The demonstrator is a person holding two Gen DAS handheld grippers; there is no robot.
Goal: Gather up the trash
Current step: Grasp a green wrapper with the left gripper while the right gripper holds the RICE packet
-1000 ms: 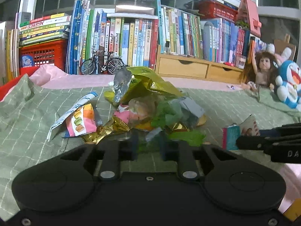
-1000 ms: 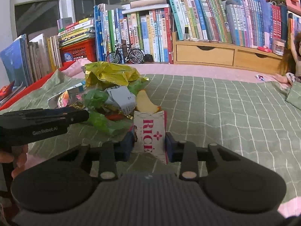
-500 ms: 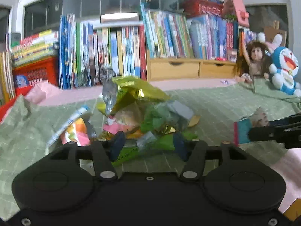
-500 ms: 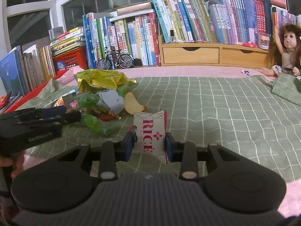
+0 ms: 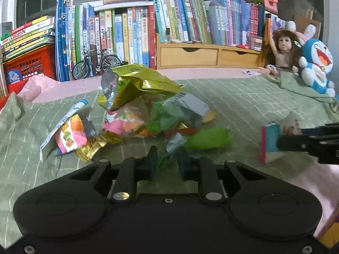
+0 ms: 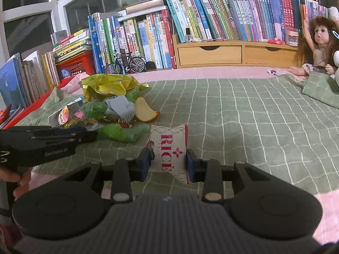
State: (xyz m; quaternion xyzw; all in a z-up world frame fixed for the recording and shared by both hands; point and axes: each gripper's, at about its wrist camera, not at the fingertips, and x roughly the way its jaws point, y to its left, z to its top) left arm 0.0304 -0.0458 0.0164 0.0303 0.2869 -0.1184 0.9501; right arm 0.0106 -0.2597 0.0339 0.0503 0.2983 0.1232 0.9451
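Observation:
A heap of wrappers lies on the green checked cloth [image 5: 243,97]: a gold foil bag [image 5: 137,84] on top, a macaron packet [image 5: 70,135] to its left, a crumpled green wrapper [image 5: 209,140] in front. My left gripper [image 5: 167,162] sits at the heap's near edge, its jaws closing tight on a thin clear wrapper with green print [image 5: 164,160]. My right gripper [image 6: 168,163] is shut on a white packet marked RICE [image 6: 169,148], held upright just right of the heap [image 6: 110,105]. In the left wrist view that packet [image 5: 271,141] shows edge-on at the right.
Rows of books [image 5: 131,33], a red crate [image 5: 27,63], a toy bicycle [image 5: 95,63] and a wooden drawer unit [image 6: 211,53] line the back. A doll [image 5: 281,50] and a blue plush toy [image 5: 317,63] sit at far right. A person's hand [image 6: 19,180] holds the left gripper.
My left jaws opened over the heap's near edge, then closed again on the thin green-printed wrapper. The right gripper kept hold of the RICE packet and shifted slightly sideways.

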